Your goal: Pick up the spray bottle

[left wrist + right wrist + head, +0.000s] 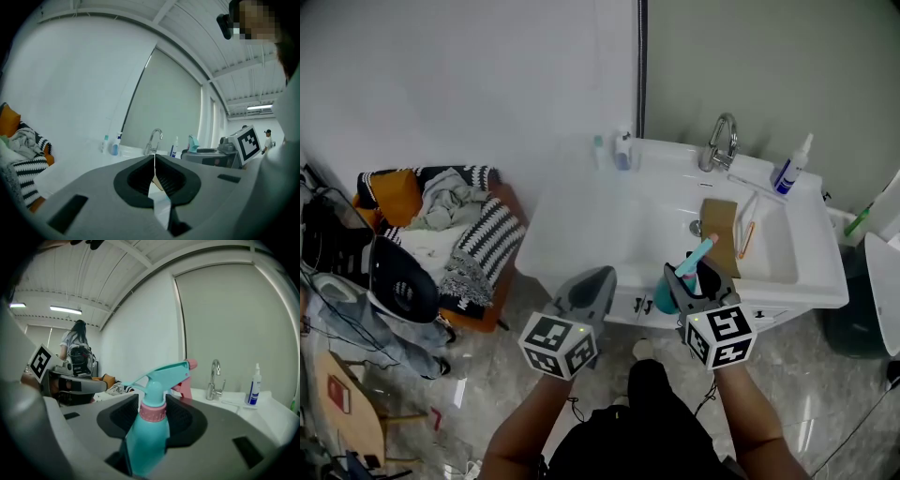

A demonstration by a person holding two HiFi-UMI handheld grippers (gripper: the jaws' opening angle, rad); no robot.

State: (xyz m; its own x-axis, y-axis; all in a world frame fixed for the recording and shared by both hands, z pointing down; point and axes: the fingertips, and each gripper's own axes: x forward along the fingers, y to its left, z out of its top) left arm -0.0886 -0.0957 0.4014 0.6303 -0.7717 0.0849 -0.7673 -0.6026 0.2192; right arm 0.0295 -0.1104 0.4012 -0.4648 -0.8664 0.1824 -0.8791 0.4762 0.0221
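A teal spray bottle (691, 263) with a pink collar and a pink nozzle stands upright between the jaws of my right gripper (695, 278), which is shut on its body. In the right gripper view the bottle (149, 427) fills the gap between the dark pads, its trigger head pointing right, toward the tap. My left gripper (593, 282) hangs level beside it at the sink's front edge, jaws together and empty. The left gripper view shows its pads (154, 164) meeting in a thin line.
A white sink (581, 230) lies ahead with a chrome tap (719, 141), a brown pad (719, 228), a white and blue bottle (791, 167) and small bottles (622, 150) at the back. A chair heaped with clothes (450, 225) stands to the left, a dark bin (861, 314) to the right.
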